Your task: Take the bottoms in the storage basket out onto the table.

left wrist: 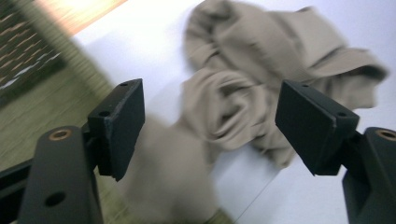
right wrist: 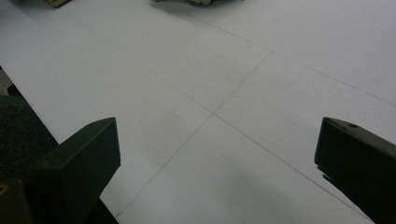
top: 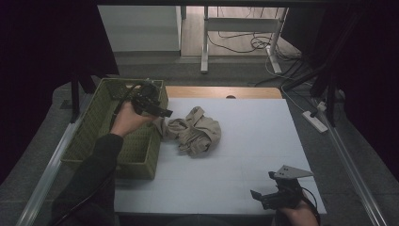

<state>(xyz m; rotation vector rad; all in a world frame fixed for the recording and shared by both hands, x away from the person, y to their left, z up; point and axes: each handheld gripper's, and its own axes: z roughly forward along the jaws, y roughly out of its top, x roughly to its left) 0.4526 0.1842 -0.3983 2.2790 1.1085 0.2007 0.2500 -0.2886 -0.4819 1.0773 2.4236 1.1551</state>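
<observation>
A crumpled beige cloth (top: 196, 131) lies on the white tabletop (top: 244, 155), toward its far left part, well in from the near edge. One end of it drapes over the right rim of a green basket (top: 101, 123) that sits along the left edge of the tabletop. The left gripper (top: 162, 113) hangs over that rim, at the basket's far right corner, pointing toward the cloth; the left hand (top: 126, 118) holds it above the basket. In the left gripper view the jaws stand spread apart, with the cloth (left wrist: 261, 79) lying beyond and below them and a blurred fold of it low between them, neither pad pressing on it. The right gripper (top: 259, 197) rests near the near right corner of the tabletop, well apart from the cloth, pointing left along the near edge. In the right gripper view its jaws are spread wide over bare white surface, pinching nothing.
</observation>
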